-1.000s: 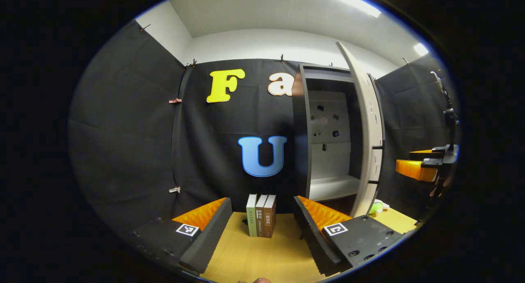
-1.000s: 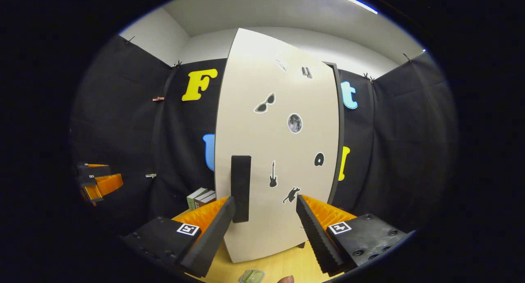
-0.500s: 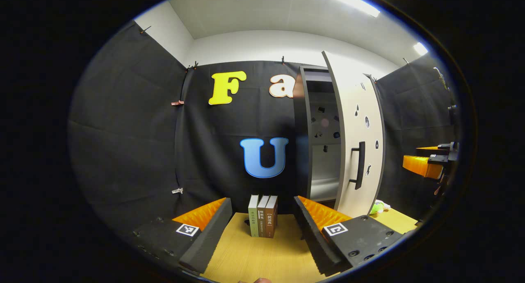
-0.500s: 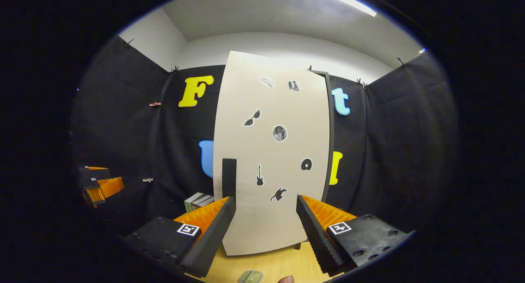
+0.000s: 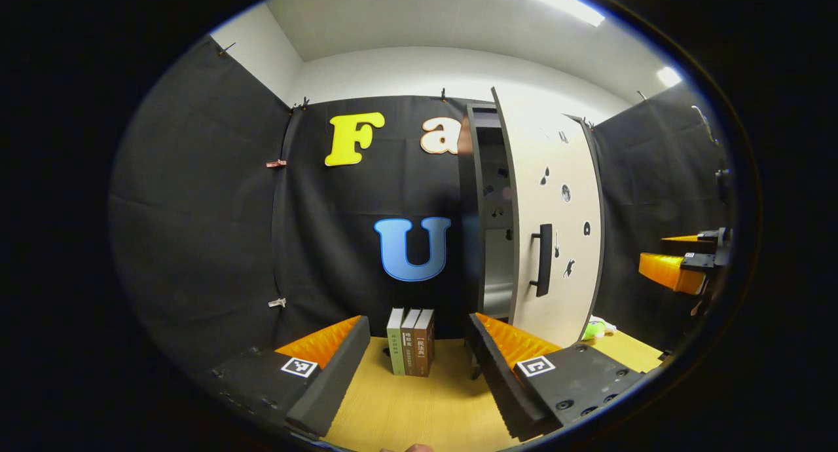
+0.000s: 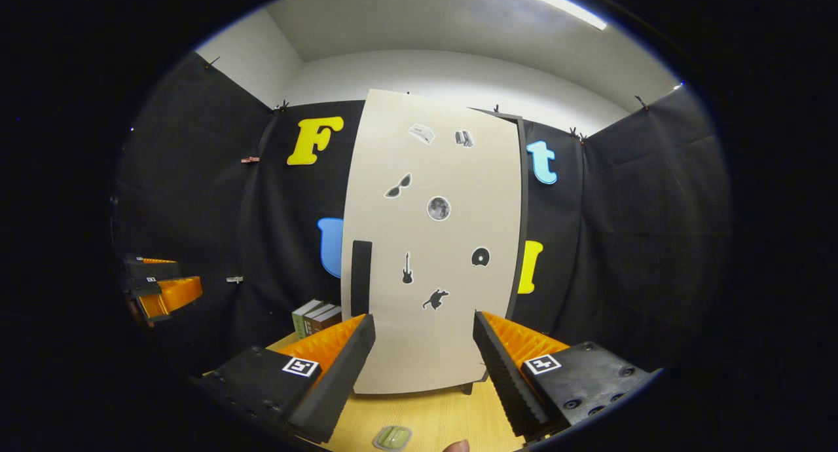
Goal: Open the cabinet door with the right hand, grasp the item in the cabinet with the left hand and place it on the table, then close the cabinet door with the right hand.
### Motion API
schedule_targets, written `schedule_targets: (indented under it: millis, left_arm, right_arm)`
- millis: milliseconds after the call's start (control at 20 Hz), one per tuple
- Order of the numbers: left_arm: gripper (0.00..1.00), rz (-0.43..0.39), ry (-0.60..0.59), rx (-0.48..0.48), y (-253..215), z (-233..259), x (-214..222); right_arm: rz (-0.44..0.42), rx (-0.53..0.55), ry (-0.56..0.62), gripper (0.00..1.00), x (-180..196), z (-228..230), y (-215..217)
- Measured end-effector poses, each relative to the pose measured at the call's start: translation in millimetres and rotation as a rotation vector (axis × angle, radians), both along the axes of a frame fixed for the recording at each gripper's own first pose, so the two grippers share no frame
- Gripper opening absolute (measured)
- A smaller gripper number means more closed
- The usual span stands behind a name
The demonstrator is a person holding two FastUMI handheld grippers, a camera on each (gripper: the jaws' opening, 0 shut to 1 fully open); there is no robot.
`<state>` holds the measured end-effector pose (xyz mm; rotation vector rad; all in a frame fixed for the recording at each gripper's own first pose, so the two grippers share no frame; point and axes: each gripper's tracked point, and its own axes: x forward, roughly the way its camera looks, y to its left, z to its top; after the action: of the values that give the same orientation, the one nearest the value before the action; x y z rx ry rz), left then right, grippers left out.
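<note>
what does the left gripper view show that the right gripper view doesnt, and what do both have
Left gripper view: the gap into the cabinet beside the nearly shut door, and a small green item on the table past the door's foot. Right gripper view: the door's full front with its stickers, and a small green object on the table near the camera. Both: the door with its dark handle, the three books and the table.
</note>
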<state>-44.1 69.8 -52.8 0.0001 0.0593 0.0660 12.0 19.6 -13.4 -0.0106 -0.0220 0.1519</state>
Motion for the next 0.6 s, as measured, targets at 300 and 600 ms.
schedule_targets:
  millis: [300, 600]
  left_arm:
    - [0.95, 0.001, -0.005, 0.003, -5.3, 3.0, -2.7]
    - [0.94, 0.004, -0.008, 0.002, -7.5, 4.8, -4.6]
  right_arm:
    - [-0.014, 0.011, -0.006, 0.98, -1.9, 1.2, -7.0]
    - [-0.026, 0.006, -0.009, 0.98, -6.4, 0.9, -16.2]
